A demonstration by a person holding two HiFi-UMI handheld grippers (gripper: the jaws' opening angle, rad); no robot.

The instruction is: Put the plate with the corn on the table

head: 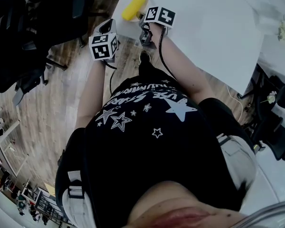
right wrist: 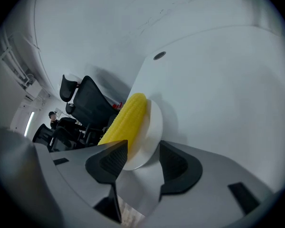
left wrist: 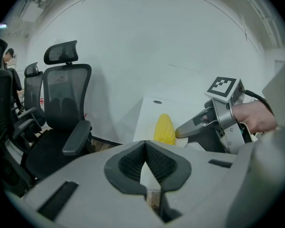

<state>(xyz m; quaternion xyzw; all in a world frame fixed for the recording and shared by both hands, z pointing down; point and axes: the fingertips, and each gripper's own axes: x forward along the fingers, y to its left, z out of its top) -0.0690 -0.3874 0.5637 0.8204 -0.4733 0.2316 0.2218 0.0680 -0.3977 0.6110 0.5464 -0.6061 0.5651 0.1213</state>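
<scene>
A yellow corn cob [right wrist: 126, 118] lies on a small white plate [right wrist: 149, 132], which rests on the white table [right wrist: 218, 94] near its corner. My right gripper [right wrist: 142, 158] is open, and the plate's near rim sits between its spread jaws, with a gap on the right side. In the head view the corn [head: 134, 6] shows at the table corner just left of the right gripper [head: 146, 32]. My left gripper [left wrist: 146, 146] is shut on nothing and hangs short of the table edge, facing the corn [left wrist: 164, 128] and the right gripper's fingers [left wrist: 185, 131].
Black office chairs [left wrist: 61, 113] stand left of the table over a wooden floor [head: 47, 108]. A cable hole [right wrist: 158, 55] sits in the tabletop beyond the plate. The person's arms and dark shirt [head: 152, 127] fill the lower head view.
</scene>
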